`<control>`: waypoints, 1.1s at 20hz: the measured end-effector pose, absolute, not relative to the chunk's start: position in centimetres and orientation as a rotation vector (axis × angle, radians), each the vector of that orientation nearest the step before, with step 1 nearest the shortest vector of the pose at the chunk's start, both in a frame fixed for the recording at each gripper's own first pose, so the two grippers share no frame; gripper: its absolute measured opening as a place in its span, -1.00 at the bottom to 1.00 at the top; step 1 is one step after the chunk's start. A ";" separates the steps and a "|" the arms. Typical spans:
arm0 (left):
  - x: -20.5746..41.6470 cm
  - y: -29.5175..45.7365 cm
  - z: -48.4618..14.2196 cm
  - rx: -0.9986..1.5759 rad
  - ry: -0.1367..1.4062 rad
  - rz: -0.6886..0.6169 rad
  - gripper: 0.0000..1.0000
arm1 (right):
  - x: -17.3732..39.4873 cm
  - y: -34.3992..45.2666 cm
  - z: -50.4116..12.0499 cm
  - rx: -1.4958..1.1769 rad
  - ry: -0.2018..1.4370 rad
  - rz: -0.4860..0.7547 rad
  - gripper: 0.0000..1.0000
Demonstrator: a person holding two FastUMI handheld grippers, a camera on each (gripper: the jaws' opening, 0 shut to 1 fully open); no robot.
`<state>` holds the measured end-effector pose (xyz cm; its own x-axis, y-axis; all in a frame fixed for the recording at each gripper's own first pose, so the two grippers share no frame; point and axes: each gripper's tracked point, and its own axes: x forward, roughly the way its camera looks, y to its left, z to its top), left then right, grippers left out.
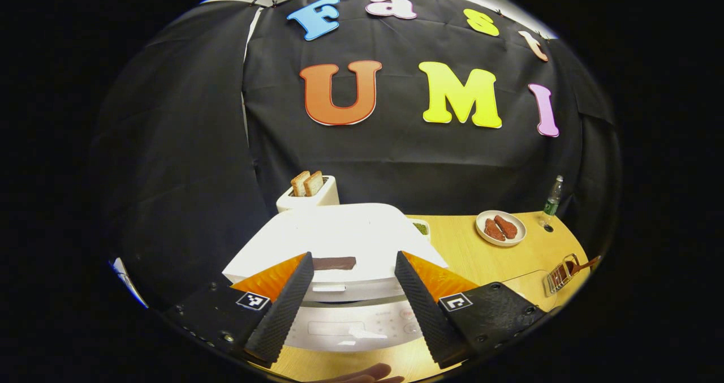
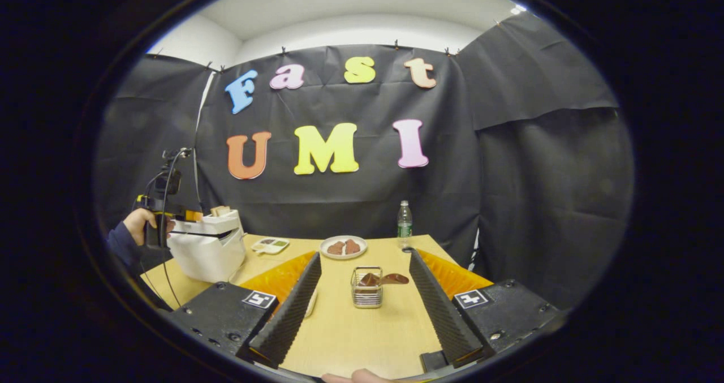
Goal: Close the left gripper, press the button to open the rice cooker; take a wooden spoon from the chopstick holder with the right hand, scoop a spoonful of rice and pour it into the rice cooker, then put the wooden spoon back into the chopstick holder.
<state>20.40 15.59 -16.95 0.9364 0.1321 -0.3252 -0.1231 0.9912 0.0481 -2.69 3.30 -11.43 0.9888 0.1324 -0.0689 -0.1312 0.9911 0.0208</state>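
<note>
We are hovering the left gripper (image 1: 352, 295) just above the front of the rice cooker (image 1: 339, 247), its fingers spread wide with nothing between them, so the first step, pressing them together, is not yet done. To do it well, we judge, we should bring the fingers fully together first, then line the joined tips over the lid-release button on the cooker's front edge and push straight down, so they do not slide off the glossy white shell; which mark on the panel is that button we cannot tell for sure. Our right gripper (image 2: 366, 304) is waiting low over the wooden table (image 2: 362, 338), fingers likewise wide apart and touching nothing. Straight ahead between them is standing the chopstick holder (image 2: 366, 289), a small wire basket with the wooden spoon (image 2: 390, 279) lying in it, bowl tilted to the right. Farther back we are seeing a plate (image 2: 343, 247) with brown pieces, a small divided tray (image 2: 270, 245), a bottle (image 2: 404, 220), and behind the cooker a toaster (image 1: 308, 193) holding two slices.
</note>
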 end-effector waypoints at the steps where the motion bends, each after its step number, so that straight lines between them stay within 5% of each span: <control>1: 20.2 15.6 -17.3 0.028 0.339 0.127 0.87 | -2.7 3.2 -11.7 0.027 0.074 0.134 1.00; 22: 18.7 15.9 -21.3 0.001 0.304 0.137 0.94 | -1.9 4.8 -14.6 0.058 0.133 0.191 0.94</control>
<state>18.72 15.94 -21.29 0.9448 0.1345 -0.2986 -0.1343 0.9907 0.0213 -1.90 4.78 -14.56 0.9730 0.1932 -0.1266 -0.1855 0.9802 0.0698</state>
